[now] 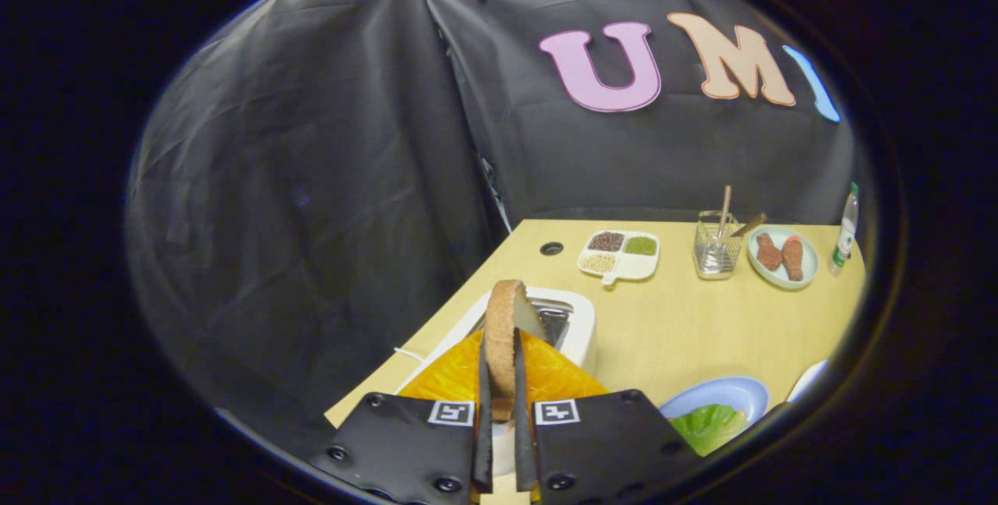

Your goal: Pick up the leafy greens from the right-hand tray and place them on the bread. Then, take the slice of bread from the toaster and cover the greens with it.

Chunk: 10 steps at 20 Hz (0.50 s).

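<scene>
Bread slice (505,326) clamped by hand-held gripper (499,380) above toaster (573,330).

I see my fingers (503,380) pinch a slice of bread (503,333) with a rough, crumbly crust. The toaster (573,330) looks like smooth, shiny plastic. The worktop (678,326) is pale, matt wood. The basket (716,252) is thin shiny metal wire.

1 slice of bread (505,333), 1 toaster (563,326), 3 plates, 1 wire basket (716,249), 1 bottle (844,232).
</scene>
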Each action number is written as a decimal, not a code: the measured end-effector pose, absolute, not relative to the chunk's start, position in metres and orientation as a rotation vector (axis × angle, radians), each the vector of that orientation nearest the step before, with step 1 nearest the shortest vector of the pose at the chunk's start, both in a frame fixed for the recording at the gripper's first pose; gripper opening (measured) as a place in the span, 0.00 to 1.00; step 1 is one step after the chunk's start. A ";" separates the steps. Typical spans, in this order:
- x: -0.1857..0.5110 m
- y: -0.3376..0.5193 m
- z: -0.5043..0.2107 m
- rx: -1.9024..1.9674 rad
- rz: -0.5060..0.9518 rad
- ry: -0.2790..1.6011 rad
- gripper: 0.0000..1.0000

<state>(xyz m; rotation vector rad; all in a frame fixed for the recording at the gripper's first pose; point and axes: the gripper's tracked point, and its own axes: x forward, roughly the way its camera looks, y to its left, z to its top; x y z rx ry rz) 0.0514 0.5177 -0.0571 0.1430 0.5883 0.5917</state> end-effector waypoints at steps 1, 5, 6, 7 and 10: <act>0.051 0.515 -0.048 0.153 0.595 0.569 0.14; 0.050 0.503 -0.024 0.194 0.606 0.523 0.14; 0.050 0.499 -0.018 0.213 0.609 0.514 0.14; 0.049 0.496 -0.014 0.231 0.610 0.509 0.14; 0.049 0.479 -0.007 0.254 0.596 0.497 0.14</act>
